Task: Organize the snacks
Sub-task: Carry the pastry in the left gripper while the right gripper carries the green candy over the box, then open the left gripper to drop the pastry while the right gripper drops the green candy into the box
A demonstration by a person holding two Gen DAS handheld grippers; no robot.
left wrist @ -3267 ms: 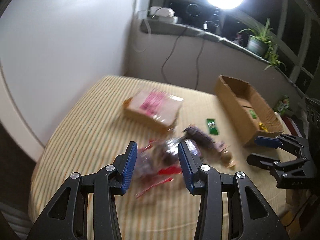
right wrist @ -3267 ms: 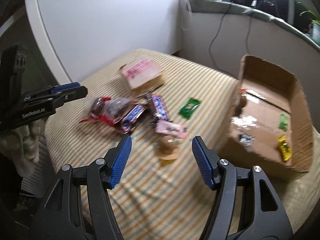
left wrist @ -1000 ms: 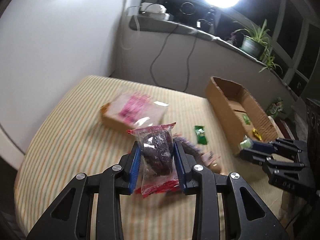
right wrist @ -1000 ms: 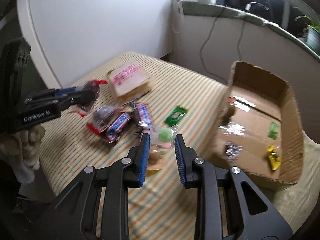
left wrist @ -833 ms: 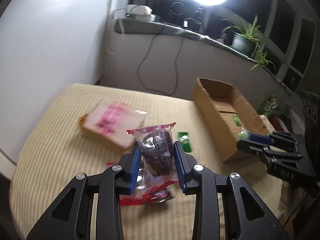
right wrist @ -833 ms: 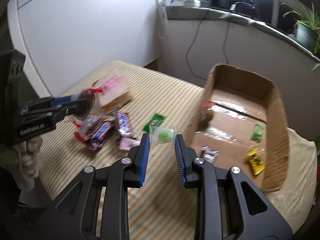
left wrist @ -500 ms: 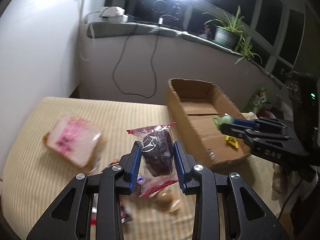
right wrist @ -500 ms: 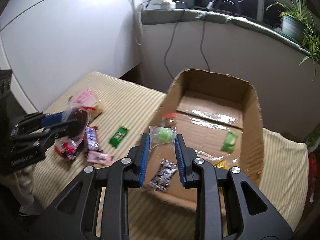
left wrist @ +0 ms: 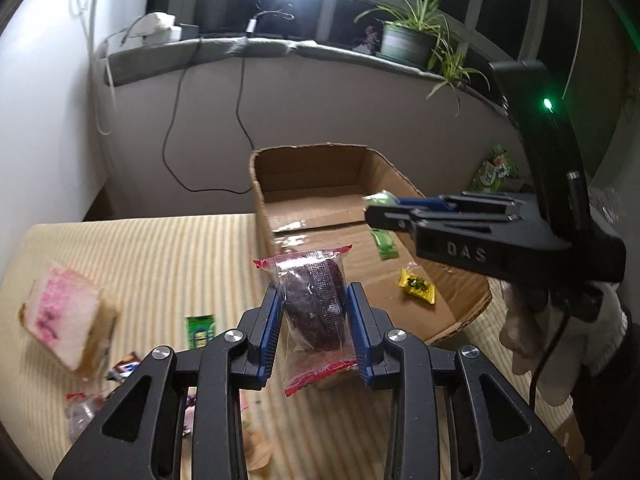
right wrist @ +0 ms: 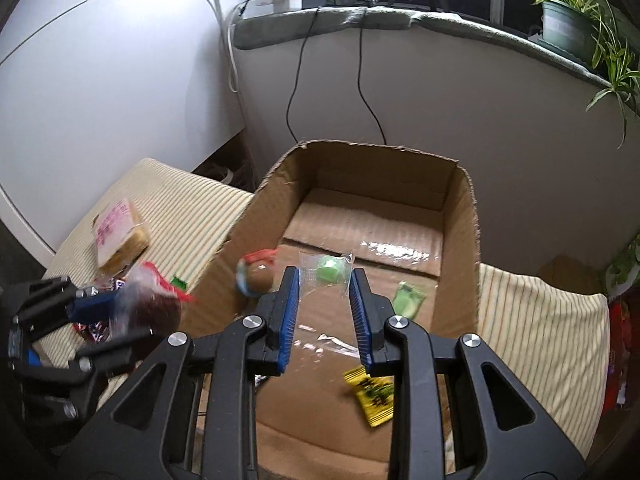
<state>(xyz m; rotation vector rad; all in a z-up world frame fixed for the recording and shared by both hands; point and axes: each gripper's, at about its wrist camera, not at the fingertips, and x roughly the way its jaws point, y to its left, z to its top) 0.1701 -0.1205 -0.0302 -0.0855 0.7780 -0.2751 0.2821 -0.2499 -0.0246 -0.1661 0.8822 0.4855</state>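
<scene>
1. Left gripper [left wrist: 314, 330], blue-padded, clamped on a clear plastic packet with red crimped ends and a dark maroon cake inside [left wrist: 314, 312], held upright near the open brown cardboard box [left wrist: 308, 160].
2. Right gripper [right wrist: 324, 312] pinched on a clear wrapper with a pale green sweet [right wrist: 330, 270], above the box floor.
3. Yellow sachet [right wrist: 374, 394] lay inside the box.

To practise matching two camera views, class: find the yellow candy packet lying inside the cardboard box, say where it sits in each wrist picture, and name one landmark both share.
Left wrist view: the yellow candy packet lies right of centre, on the box floor, above and right of the left gripper.
Right wrist view: the packet lies low, right of centre, beside the right gripper's right finger.
Shared landmark: the cardboard box.
</scene>
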